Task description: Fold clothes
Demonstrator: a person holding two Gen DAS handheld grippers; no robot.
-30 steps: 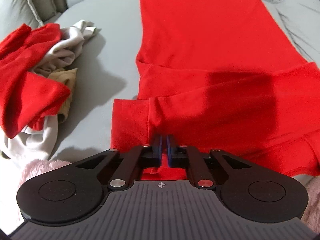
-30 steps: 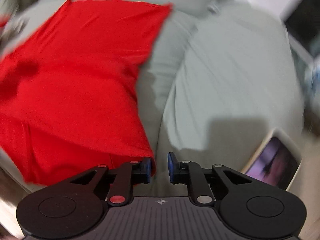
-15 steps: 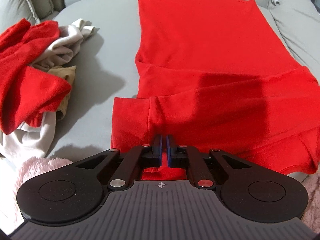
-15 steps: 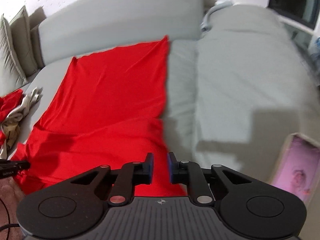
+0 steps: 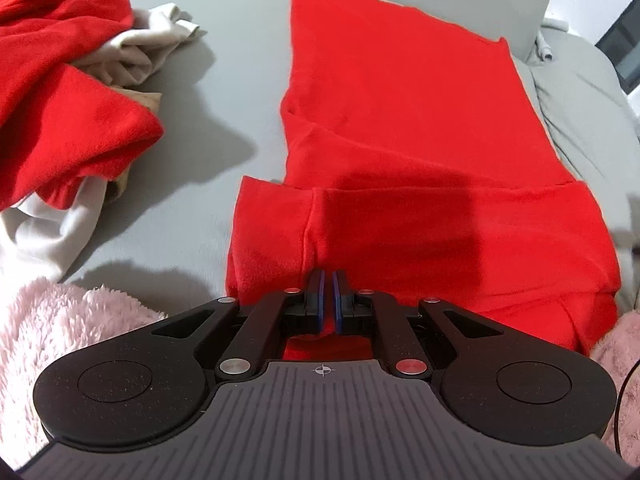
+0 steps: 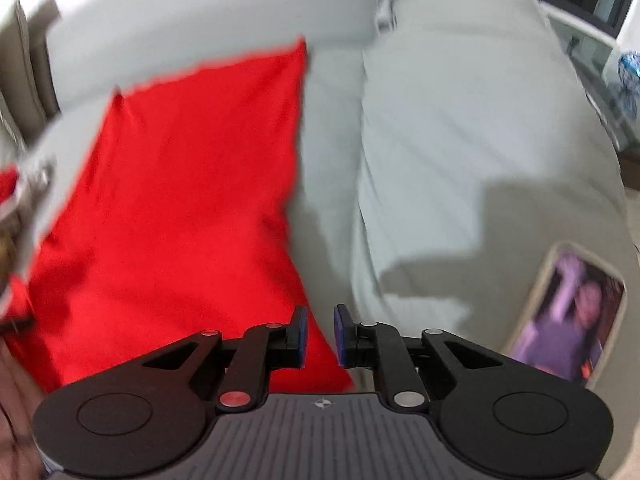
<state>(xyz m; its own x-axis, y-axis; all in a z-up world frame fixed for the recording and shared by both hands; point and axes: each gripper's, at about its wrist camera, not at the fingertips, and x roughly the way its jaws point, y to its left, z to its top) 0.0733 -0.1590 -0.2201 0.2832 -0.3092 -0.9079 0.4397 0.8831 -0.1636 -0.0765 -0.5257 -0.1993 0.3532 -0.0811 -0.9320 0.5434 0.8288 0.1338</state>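
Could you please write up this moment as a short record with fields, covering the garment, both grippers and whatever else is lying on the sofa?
surface: grey sofa
garment: red shirt spread flat, near end folded over
left gripper: shut on the red shirt's near edge
right gripper: open, holding nothing, over the shirt's right edge
pile: unfolded clothes, red and off-white, left of the shirt, apart from it
other: phone with lit screen on the right cushion; pink fluffy fabric at the near edge
image note: right wrist view is blurred
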